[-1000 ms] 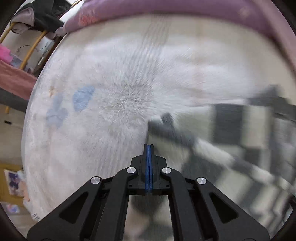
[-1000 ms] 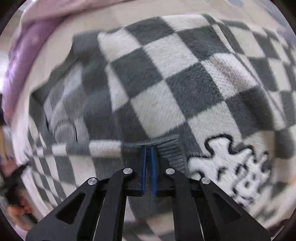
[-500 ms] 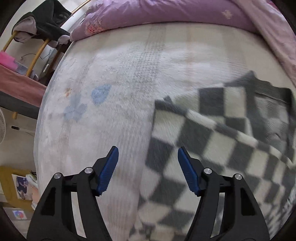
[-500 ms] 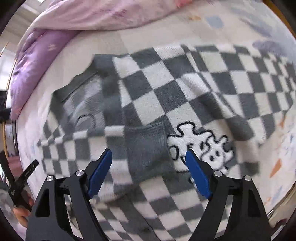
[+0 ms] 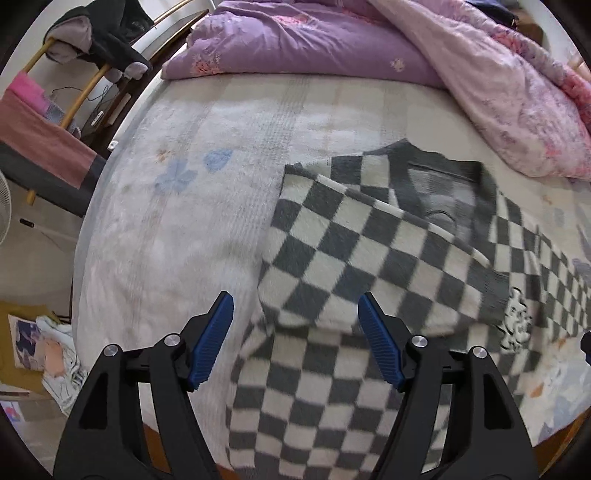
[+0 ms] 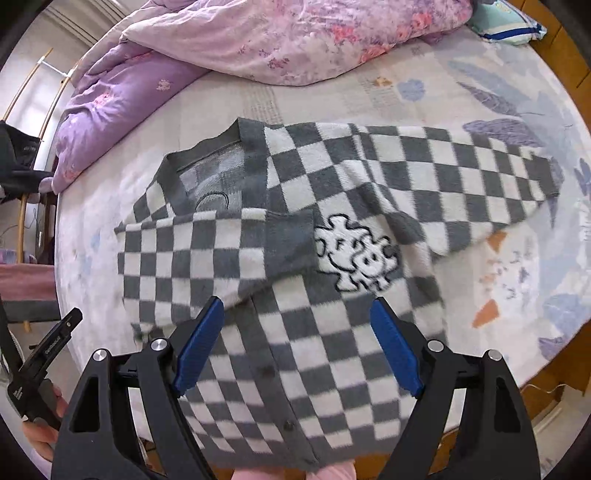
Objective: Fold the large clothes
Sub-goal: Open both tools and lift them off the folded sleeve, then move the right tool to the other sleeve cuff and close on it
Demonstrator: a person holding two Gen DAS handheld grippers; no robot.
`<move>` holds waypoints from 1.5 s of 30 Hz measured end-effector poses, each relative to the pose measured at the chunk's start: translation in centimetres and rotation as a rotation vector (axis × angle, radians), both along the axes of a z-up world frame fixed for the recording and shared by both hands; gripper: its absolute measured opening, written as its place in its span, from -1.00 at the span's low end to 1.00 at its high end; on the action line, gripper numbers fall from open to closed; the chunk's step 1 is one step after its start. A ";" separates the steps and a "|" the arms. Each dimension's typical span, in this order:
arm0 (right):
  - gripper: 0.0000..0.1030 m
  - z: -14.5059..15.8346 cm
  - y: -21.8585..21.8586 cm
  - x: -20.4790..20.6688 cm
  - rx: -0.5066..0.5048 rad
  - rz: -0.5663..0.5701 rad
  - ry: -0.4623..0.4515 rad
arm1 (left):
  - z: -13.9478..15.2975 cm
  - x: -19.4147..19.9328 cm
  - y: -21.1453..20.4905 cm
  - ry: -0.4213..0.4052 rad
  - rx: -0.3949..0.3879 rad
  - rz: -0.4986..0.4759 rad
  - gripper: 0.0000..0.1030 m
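A grey-and-white checkered cardigan [image 5: 369, 258] lies spread on the bed, front up [image 6: 295, 177]. One sleeve [image 6: 207, 251] is folded across the chest. Its grey cuff [image 6: 291, 240] ends beside a white cartoon patch [image 6: 356, 254]. The other sleeve [image 6: 461, 177] stretches out flat to the right. My left gripper [image 5: 294, 297] hangs high above the folded sleeve's shoulder end, jaws opening, with nothing between them. Above the cardigan's lower front, my right gripper [image 6: 297, 301] is open and empty.
A purple duvet [image 5: 295, 48] and a pink floral quilt [image 5: 517, 92] are heaped along the bed's far side. Pale sheet [image 5: 166, 240] lies bare left of the cardigan. A rack with clothes [image 5: 92, 33] stands past the left edge. A hand [image 6: 40, 435] shows at lower left.
Both grippers went from shut, low on the fabric, to wide open and rose well above the bed. The sleeve they carried now rests across the chest.
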State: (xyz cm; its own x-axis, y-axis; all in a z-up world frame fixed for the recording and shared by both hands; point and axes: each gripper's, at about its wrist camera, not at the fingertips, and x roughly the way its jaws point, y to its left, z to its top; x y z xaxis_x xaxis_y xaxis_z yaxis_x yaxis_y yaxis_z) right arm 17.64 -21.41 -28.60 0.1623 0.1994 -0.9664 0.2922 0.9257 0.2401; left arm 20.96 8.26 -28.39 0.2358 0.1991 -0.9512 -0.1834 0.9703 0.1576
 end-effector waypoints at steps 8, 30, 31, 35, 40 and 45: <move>0.52 5.4 -1.6 -5.1 -0.042 -0.023 -0.032 | 5.2 -5.6 -2.4 -0.033 -0.061 -0.049 0.38; 0.52 14.1 -7.1 -22.7 -0.028 -0.381 -0.138 | 13.0 -15.5 -12.0 -0.106 -0.185 -0.374 0.40; 0.55 14.2 -8.0 -23.0 -0.021 -0.400 -0.146 | 13.1 -15.5 -12.6 -0.111 -0.181 -0.384 0.40; 0.76 14.6 -11.7 -24.2 -0.015 -0.471 -0.183 | 13.6 -15.0 -16.4 -0.121 -0.189 -0.419 0.40; 0.76 13.3 -18.0 -23.7 0.025 -0.507 -0.199 | 12.9 -13.8 -21.7 -0.118 -0.184 -0.430 0.40; 0.76 10.2 -25.5 -21.3 0.092 -0.536 -0.161 | 10.8 -11.0 -28.3 -0.072 -0.207 -0.399 0.40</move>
